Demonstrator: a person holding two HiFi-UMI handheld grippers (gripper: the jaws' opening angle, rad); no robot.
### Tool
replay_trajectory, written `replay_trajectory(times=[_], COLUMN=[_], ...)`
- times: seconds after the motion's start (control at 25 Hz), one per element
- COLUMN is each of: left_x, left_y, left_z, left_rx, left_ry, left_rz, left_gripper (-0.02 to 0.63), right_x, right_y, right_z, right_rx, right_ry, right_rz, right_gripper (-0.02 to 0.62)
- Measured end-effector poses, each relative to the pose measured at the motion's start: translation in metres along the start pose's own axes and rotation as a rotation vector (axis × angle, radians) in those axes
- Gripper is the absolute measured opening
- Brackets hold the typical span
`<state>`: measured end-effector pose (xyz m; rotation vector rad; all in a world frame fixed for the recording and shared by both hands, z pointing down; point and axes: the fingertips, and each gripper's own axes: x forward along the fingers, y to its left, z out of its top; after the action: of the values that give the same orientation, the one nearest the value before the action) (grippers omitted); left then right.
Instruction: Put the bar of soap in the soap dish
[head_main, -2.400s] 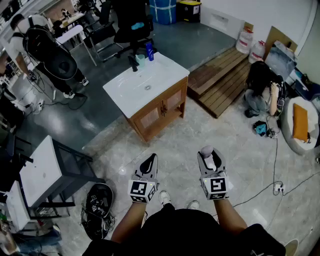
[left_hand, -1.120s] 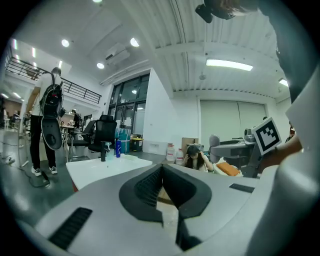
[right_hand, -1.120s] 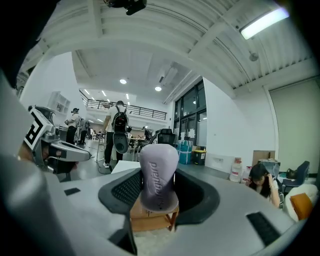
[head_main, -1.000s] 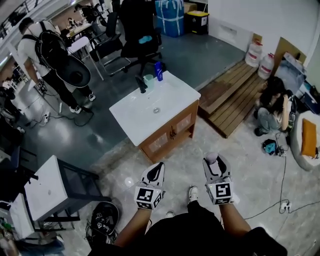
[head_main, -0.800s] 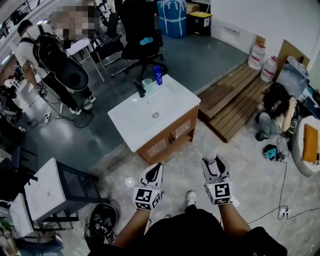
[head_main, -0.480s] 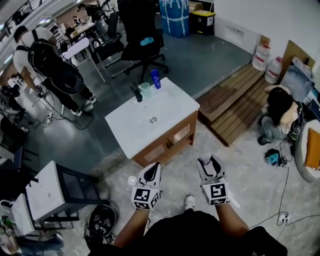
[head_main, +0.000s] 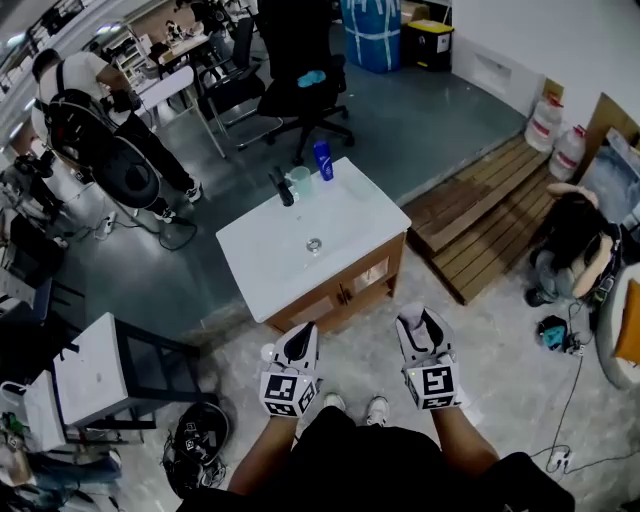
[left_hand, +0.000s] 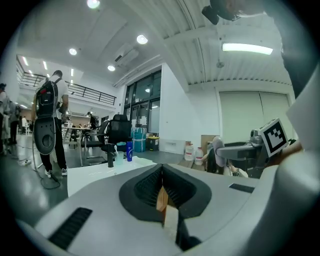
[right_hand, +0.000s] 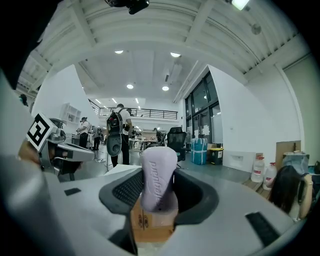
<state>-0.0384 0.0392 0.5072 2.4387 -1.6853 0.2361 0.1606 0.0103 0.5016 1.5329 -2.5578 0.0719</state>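
Note:
A pale lilac bar of soap (right_hand: 158, 181) stands upright between the jaws of my right gripper (right_hand: 159, 165), which is shut on it. In the head view the right gripper (head_main: 421, 322) and left gripper (head_main: 297, 338) hover side by side above the floor, just short of a white sink top (head_main: 290, 262) on a wooden cabinet. The left gripper (left_hand: 161, 174) is shut, with nothing between its jaws. On the sink's far edge stand a black tap (head_main: 283, 187), a clear cup (head_main: 300, 181) and a blue bottle (head_main: 323, 160). I cannot make out a soap dish.
A person with a backpack (head_main: 95, 125) stands far left, beyond the sink. A black office chair (head_main: 300, 70) is behind the sink. A wooden pallet (head_main: 490, 220) and a seated person (head_main: 575, 245) are at the right. A grey table (head_main: 90, 372) and a dark bag (head_main: 195, 440) are at the left.
The view has moved nearer to the sink, which now lies just ahead of both grippers. The right gripper still holds the soap; the left stays shut.

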Motion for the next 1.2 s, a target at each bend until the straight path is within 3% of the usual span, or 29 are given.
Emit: replay_trajectory(times=[0.52,0.76,1.2], left_x=[0.066,0.103,0.133], left_y=[0.068,0.109,0.185], left_z=[0.004,0.007,0.027], left_rx=[-0.014,-0.035,-0.05], left_ry=[-0.004,0.01,-0.017], left_rz=[0.025,0.026,0.05], left_gripper=[0.02,0.02,0.02], right_x=[0.101,0.162,0.243], right_y=[-0.013,-0.013,-0.005], right_z=[0.004,0.011,0.02], right_rx=[-0.018,0.04,-0.021], right_ry=[0.005,0.031,0.067], right_rz=[0.001,0.033,0.018], right_gripper=[0.198,0.198,0.195])
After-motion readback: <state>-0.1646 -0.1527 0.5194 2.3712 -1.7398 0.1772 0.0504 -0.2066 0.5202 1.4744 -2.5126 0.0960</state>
